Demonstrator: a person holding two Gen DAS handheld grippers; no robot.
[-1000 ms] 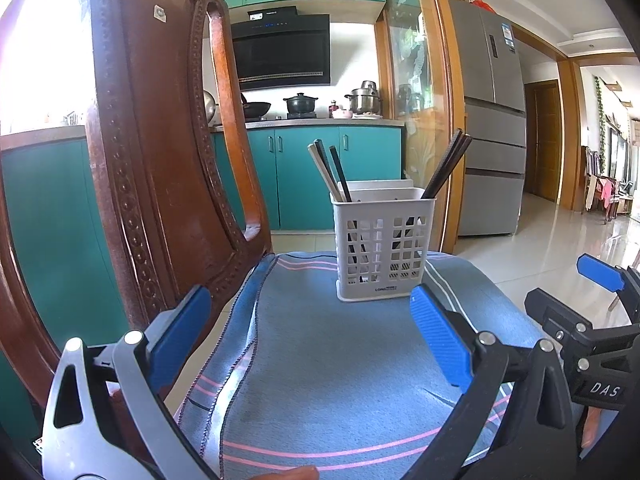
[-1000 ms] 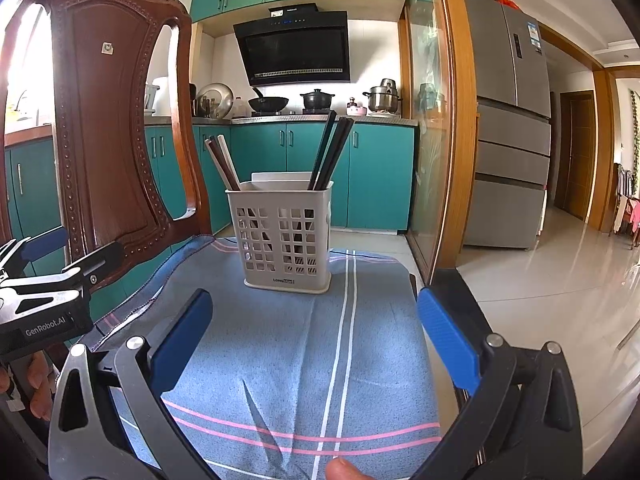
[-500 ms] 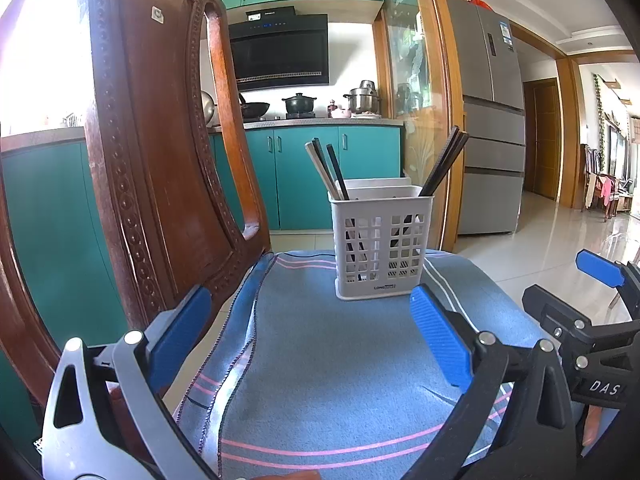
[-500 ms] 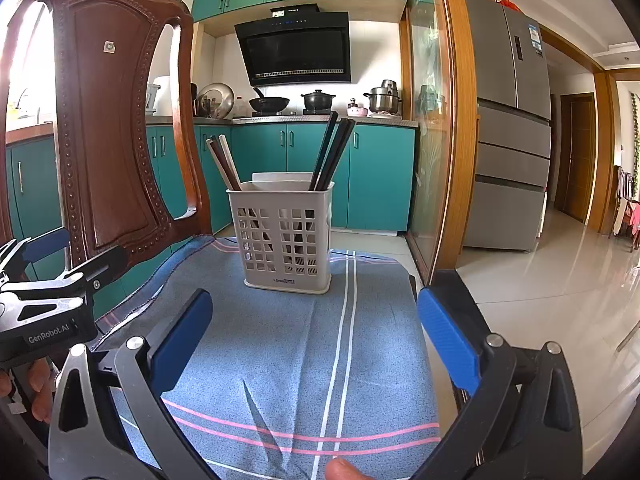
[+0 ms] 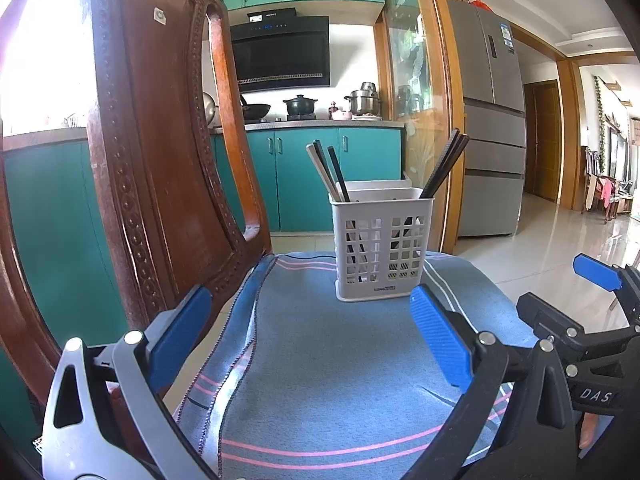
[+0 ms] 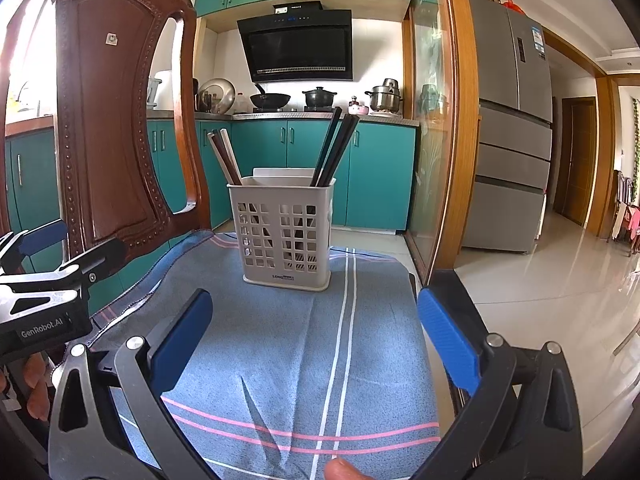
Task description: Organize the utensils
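Note:
A white slotted utensil basket (image 5: 382, 246) (image 6: 286, 232) stands on a blue striped cloth (image 5: 340, 368) (image 6: 288, 344) over a chair seat. Light and dark chopsticks (image 5: 326, 172) (image 6: 224, 156) lean left in it, and dark chopsticks (image 5: 446, 162) (image 6: 334, 146) lean right. My left gripper (image 5: 310, 326) is open and empty, a little short of the basket. My right gripper (image 6: 314, 334) is open and empty, also short of the basket. Each gripper shows at the edge of the other's view, the right one (image 5: 588, 304) and the left one (image 6: 44, 276).
The carved wooden chair back (image 5: 160, 152) (image 6: 116, 128) rises close on the left. The seat's far and right edges drop to a tiled floor (image 6: 540, 280). Teal kitchen cabinets (image 6: 360, 172), a glass door frame (image 6: 460, 120) and a fridge (image 6: 512, 140) stand beyond.
Both grippers stay open and nearly still. The left wrist view has shifted very slightly relative to the basket.

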